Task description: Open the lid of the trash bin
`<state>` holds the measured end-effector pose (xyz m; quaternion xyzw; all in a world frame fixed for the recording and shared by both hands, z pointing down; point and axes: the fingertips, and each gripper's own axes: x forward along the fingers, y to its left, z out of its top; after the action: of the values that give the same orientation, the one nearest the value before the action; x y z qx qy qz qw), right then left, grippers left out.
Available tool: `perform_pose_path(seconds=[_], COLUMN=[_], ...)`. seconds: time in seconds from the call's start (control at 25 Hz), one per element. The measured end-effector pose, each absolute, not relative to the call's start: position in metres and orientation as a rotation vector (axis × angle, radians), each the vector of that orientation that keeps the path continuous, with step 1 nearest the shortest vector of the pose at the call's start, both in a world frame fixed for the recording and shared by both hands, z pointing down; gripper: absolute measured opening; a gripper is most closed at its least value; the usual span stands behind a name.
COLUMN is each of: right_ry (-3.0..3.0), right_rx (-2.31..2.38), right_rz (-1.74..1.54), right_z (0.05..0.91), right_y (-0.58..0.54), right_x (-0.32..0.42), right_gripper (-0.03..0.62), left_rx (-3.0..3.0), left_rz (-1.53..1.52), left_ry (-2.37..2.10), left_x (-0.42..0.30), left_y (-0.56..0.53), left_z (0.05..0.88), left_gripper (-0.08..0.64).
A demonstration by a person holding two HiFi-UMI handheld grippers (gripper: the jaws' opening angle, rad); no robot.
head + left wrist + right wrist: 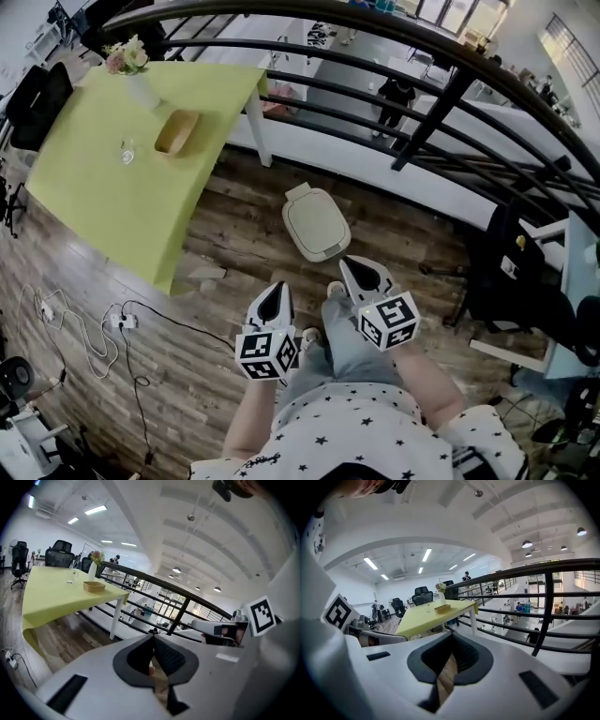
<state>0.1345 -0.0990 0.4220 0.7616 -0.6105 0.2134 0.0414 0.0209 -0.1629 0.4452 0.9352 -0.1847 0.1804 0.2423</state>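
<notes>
Both pairs of fingers are clenched tip to tip with nothing between them. The left gripper (275, 295) and right gripper (361, 274) are held side by side above the person's knees. Just beyond them the trash bin (314, 246) stands on the wood plank floor (239, 230), its pale lid (317, 217) down. Far left, a table (103, 187) under a yellow-green cloth carries a flower vase (141, 89) and a wooden bowl (176, 131). A black railing (441, 112) curves across the far side. Cables (120, 322) trail near left.
</notes>
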Motion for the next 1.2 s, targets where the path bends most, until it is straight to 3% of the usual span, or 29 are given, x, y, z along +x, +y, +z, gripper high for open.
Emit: perform_pose_path(seconds=[0.48, 1.2], right_ry=[-1.821, -1.688], right_rx=[2.305, 2.123], right_rz=[0.752, 0.994], right_z=[0.495, 0.687], right_y=[-0.119, -0.135], right_x=[0.179, 0.22], right_gripper=[-0.006, -0.006], left_rx=[2.485, 2.387], left_rz=[0.571, 0.696], left_ry=[-0.578, -0.534], left_x=[0.054, 0.085], left_y=[-0.194, -0.192], left_z=[0.504, 0.609], left_gripper=[0.012, 0.012])
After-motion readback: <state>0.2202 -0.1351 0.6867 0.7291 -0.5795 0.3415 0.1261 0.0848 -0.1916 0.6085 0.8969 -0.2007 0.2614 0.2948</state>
